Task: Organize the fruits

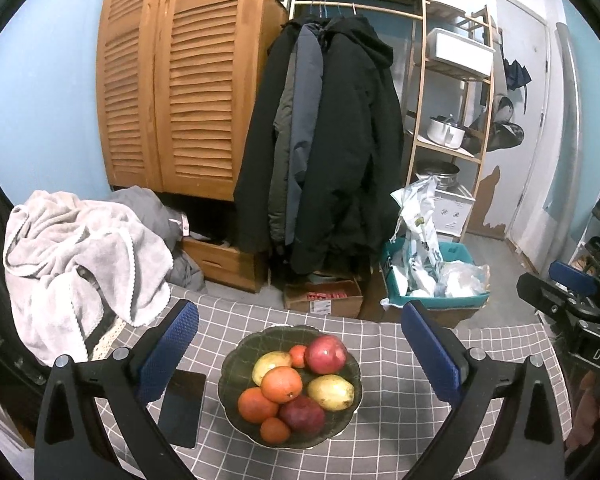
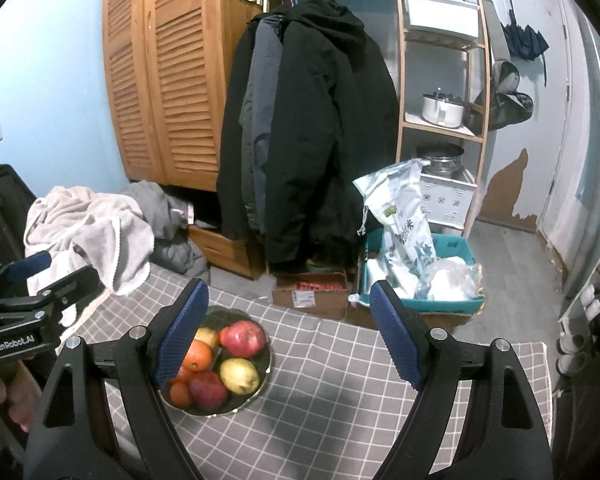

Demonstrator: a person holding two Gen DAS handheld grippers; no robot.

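A dark green bowl [image 1: 236,360] stands on the grey checked tablecloth [image 1: 380,432], holding oranges [image 1: 281,384], two red apples [image 1: 325,354] and two yellow-green fruits [image 1: 332,392]. My left gripper [image 1: 300,344] hovers above and in front of the bowl, open wide, nothing between its blue pads. In the right wrist view the same bowl [image 2: 266,364] lies low left, partly hidden behind the left finger. My right gripper [image 2: 288,332] is open over bare cloth to the right of the bowl and holds nothing.
A black phone [image 1: 182,408] lies left of the bowl. A pale blanket [image 1: 72,256] drapes over the table's far left corner. Beyond the table edge stand a cardboard box [image 1: 322,298], a teal crate of bags [image 1: 432,276], hanging coats [image 1: 324,140] and a wooden shelf [image 1: 452,92].
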